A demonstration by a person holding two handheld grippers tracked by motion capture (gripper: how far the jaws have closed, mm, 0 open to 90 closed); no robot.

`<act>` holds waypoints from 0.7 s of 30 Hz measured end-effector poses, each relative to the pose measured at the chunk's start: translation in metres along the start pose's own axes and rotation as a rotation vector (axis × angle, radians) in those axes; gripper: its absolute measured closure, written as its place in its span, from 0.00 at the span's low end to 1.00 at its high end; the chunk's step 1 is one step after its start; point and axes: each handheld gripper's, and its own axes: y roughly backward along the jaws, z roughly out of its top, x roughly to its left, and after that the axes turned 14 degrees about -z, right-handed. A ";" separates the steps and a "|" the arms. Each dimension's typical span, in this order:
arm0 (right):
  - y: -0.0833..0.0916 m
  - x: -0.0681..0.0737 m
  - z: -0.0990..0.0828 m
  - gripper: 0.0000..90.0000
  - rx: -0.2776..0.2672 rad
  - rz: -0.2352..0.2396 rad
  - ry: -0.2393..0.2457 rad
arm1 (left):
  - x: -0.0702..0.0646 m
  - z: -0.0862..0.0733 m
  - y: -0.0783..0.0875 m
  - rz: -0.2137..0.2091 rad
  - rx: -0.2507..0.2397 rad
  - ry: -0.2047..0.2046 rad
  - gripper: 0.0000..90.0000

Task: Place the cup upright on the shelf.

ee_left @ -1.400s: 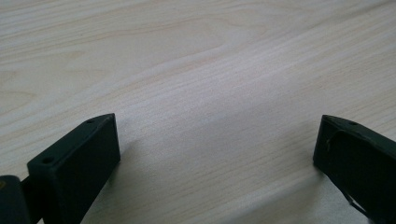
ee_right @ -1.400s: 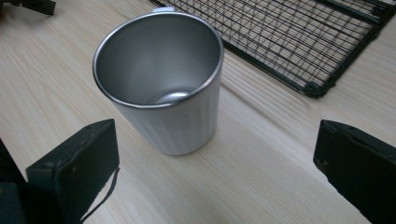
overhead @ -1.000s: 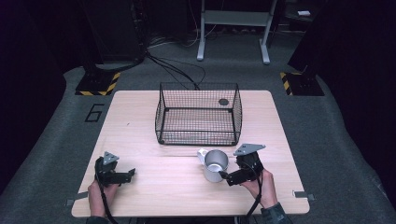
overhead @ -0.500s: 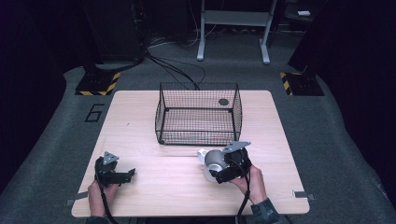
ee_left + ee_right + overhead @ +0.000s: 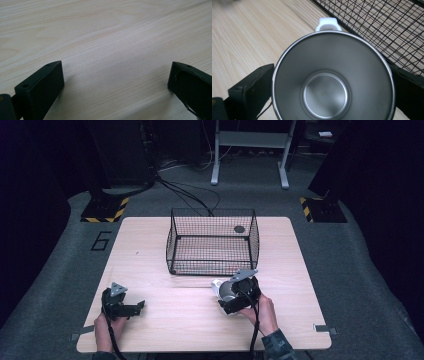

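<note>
A steel cup with a white handle stands just in front of the wire basket, right of the table's middle. In the right gripper view I look straight into its mouth. My right gripper is open, with one jaw on each side of the cup, close against its wall. Whether the jaws touch the cup is unclear. My left gripper rests open near the front left of the table, with bare wood between its jaws.
The black wire basket stands at the back middle of the table and has a small dark round thing in its far right corner. Its front wall is just beyond the cup. Cables and stands lie on the floor behind the table.
My right gripper has moved left and forward, from beside the cup to around it. The cup has hardly shifted. The left gripper has stayed still.
</note>
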 end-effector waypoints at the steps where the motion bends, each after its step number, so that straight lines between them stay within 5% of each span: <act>1: -0.001 0.000 0.001 0.02 0.001 -0.005 0.006 | 0.000 0.000 0.000 0.000 0.000 0.000 0.01; 21: -0.003 0.003 -0.004 0.06 -0.030 -0.035 -0.016 | 0.000 0.000 0.000 0.002 0.000 0.000 0.01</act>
